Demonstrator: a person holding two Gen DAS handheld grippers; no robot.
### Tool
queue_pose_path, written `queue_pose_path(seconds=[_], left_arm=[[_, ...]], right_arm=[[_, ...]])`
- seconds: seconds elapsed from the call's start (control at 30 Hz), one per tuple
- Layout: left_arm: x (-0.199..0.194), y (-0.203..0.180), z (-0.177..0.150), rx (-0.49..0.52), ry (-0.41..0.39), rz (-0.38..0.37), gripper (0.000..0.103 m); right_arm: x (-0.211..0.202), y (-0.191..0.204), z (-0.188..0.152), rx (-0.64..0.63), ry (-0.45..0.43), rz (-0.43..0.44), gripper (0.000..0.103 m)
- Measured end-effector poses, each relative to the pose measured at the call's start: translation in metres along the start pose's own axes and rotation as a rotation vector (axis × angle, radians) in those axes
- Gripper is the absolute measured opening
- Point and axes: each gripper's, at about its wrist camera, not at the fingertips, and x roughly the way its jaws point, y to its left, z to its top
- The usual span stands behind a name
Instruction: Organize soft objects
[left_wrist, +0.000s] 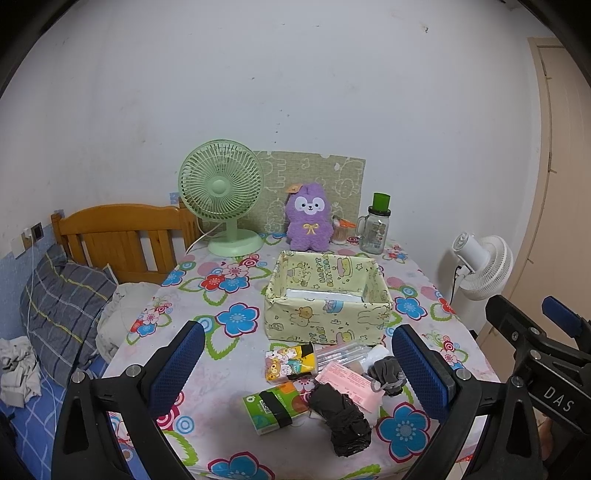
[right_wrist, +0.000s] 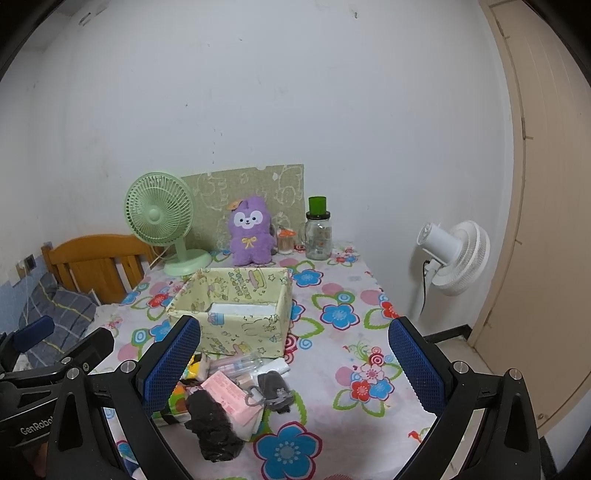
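Both tongs spread wide, holding nothing: left gripper (left_wrist: 297, 363), right gripper (right_wrist: 293, 360). Soft pile lies on flowered tablecloth (left_wrist: 229, 417), just in front of pale-green printed fabric box (left_wrist: 327, 299). Crumpled black cloth bundle (left_wrist: 341, 419) is nearest. Judged light, limp, compressible; pinch mid-bulk, not a loose edge.

The worktop (left_wrist: 236, 421) is covered in white cloth printed with blue, red and pink flowers. A pale yellow fabric box (left_wrist: 327, 314) with cartoon animals is seen; at its 12 o'clock, a purple plush toy (left_wrist: 309, 221); at 10 o'clock, a mint-green desk fan (left_wrist: 221, 184). Blue pads line the jaws.
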Motion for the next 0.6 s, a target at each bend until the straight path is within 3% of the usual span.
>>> queue_pose_path(seconds=[0.6], left_arm=[[0.011,0.004,-0.004,-0.004,0.027,0.008,0.096]], right_arm=[[0.006,0.000,0.003,0.004,0.011,0.018,0.103]])
